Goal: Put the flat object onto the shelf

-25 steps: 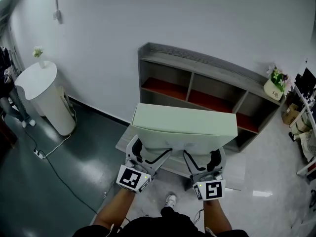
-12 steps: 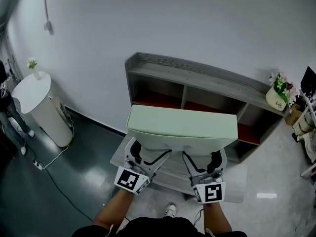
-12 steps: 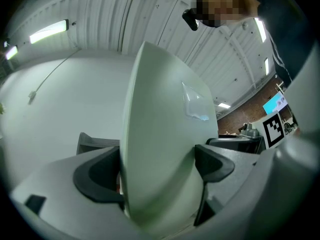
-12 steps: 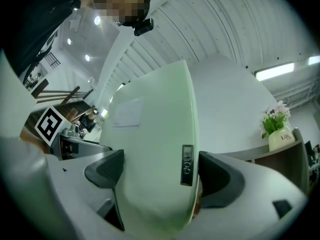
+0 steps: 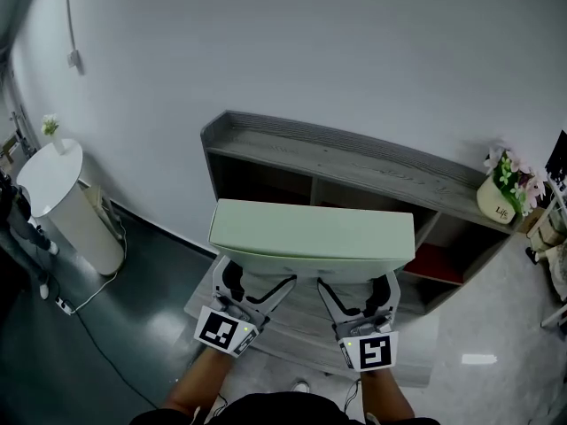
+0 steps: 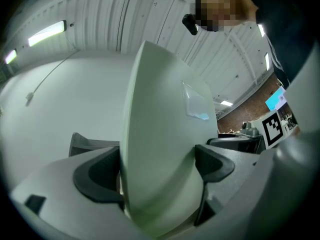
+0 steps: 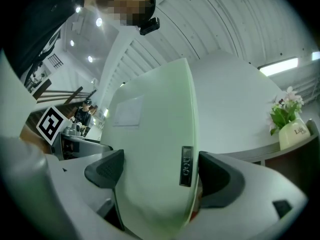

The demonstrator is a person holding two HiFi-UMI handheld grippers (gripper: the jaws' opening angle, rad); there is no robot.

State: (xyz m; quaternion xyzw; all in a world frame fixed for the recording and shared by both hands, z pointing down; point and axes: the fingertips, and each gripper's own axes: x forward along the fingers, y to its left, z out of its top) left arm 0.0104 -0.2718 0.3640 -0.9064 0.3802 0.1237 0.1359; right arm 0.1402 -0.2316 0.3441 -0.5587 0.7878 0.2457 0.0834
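Left claw (image 5: 247, 282) and right claw (image 5: 355, 288) both clamped on the pale green flat box (image 5: 312, 230), gripping its near edge. Box is held upright above both claws, with the grey shelf (image 5: 354, 162) just beyond.

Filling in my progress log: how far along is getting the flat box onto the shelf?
Done: the pale green flat box is lifted, both the left gripper and right gripper shut on its near edge. In hand: carrying it, facing the shelf. Left: set it on the shelf and release.
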